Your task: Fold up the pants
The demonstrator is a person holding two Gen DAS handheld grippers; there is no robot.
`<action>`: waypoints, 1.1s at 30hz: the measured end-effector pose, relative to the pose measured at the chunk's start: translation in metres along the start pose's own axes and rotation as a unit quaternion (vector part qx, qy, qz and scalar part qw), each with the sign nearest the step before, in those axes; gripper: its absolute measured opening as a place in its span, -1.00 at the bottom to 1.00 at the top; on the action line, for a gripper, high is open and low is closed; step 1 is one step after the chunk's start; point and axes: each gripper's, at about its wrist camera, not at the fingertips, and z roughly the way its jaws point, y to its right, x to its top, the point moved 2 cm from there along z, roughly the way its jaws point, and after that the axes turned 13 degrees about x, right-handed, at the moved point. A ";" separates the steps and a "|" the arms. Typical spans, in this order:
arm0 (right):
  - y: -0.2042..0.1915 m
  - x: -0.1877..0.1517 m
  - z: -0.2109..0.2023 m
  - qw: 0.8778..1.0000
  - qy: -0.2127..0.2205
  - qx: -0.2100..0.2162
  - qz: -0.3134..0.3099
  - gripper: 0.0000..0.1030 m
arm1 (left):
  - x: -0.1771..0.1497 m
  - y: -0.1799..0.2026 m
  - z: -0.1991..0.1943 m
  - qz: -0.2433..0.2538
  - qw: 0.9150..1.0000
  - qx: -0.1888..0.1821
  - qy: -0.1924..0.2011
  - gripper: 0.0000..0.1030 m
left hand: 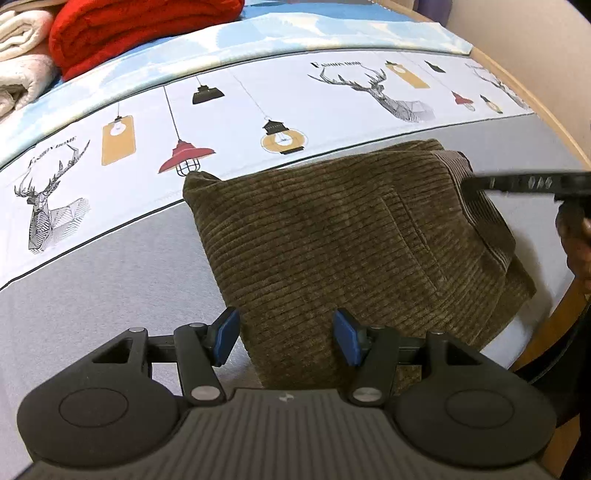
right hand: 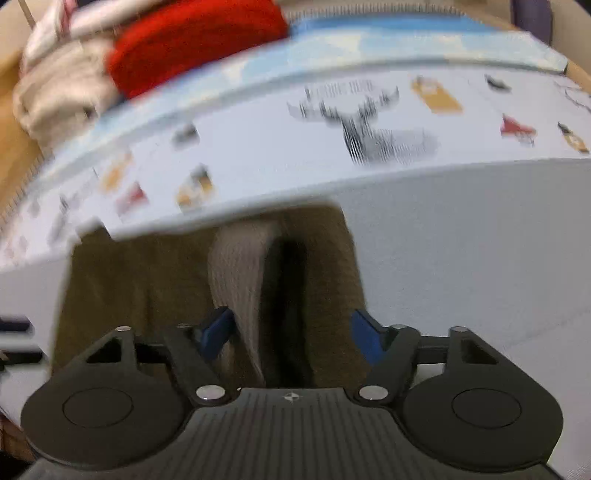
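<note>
A red blanket (left hand: 140,29) and cream blankets (left hand: 20,48) lie on the deer-and-lantern printed sheet (left hand: 258,99).

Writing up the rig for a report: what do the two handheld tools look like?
Both match. The left tool and right tool have matte black bodies with ribbed grey centres, round side discs, silver pivot pins, black linkage arms and blue pads. No cables or sleeves clearly shown.
</note>
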 end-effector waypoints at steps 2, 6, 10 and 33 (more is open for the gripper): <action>-0.009 0.003 -0.005 0.999 0.038 0.007 -0.020 0.39 | 0.002 -0.002 0.000 -0.010 1.000 0.002 0.001 0.20; -0.004 0.006 0.018 0.999 0.021 -0.021 -0.020 0.58 | 0.007 -0.010 0.002 -0.040 0.999 0.007 -0.003 0.20; 0.016 0.010 0.027 0.999 0.018 -0.019 0.034 0.79 | 0.010 -0.014 0.004 -0.052 0.999 0.015 -0.005 0.21; 0.051 -0.022 0.041 0.984 -0.110 0.116 0.074 0.99 | 0.005 -0.031 0.095 -0.199 0.974 -0.071 -0.085 0.70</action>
